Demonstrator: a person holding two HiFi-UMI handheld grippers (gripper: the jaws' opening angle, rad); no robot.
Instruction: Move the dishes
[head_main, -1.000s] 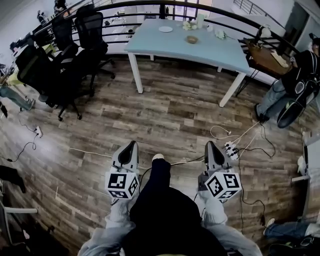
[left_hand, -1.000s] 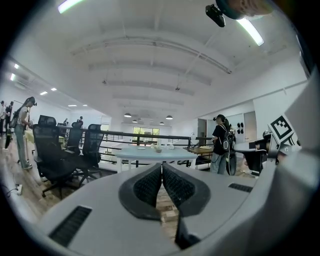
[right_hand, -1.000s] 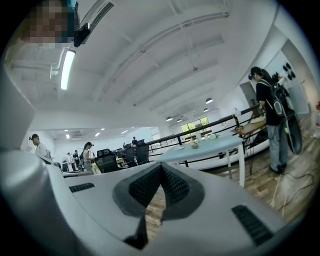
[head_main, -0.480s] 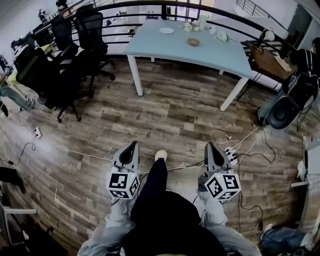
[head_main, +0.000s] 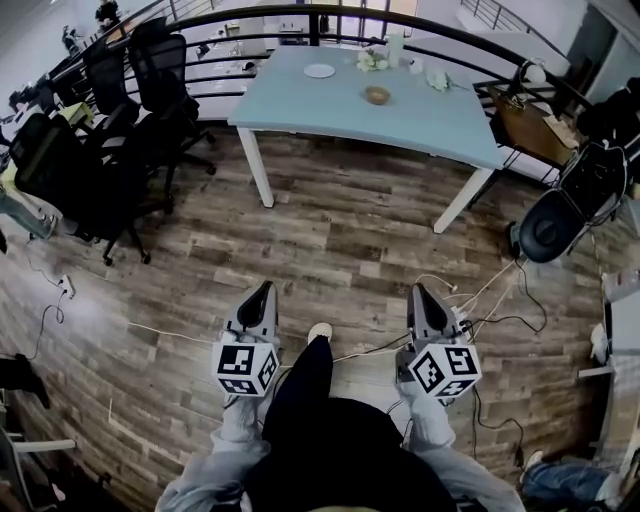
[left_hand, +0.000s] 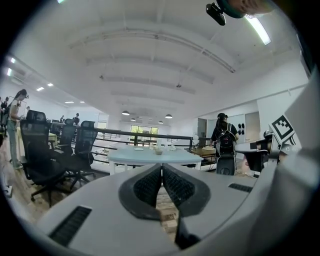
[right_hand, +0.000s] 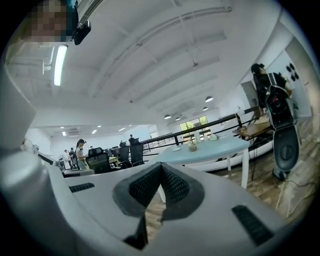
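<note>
Black mesh office chairs (head_main: 70, 170) stand at far left. Left grey two-jaw gripper (head_main: 264, 290): jaws closed tip to tip, nothing between them, above the wood-plank floor (head_main: 350, 230). On the far pale blue rectangular table (head_main: 300, 105) sit a small white plate (head_main: 319, 71) and, right of it, a round brown bowl (head_main: 377, 95), both well apart from the grippers. Right grey two-jaw gripper (head_main: 418, 290): jaws pressed together, empty.

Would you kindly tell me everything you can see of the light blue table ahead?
The table has a pale blue, smooth rectangular top on white legs. It stands level on the wooden floor beside a black railing. On it rest a white plate, a brown bowl and small pale items near the far edge.
</note>
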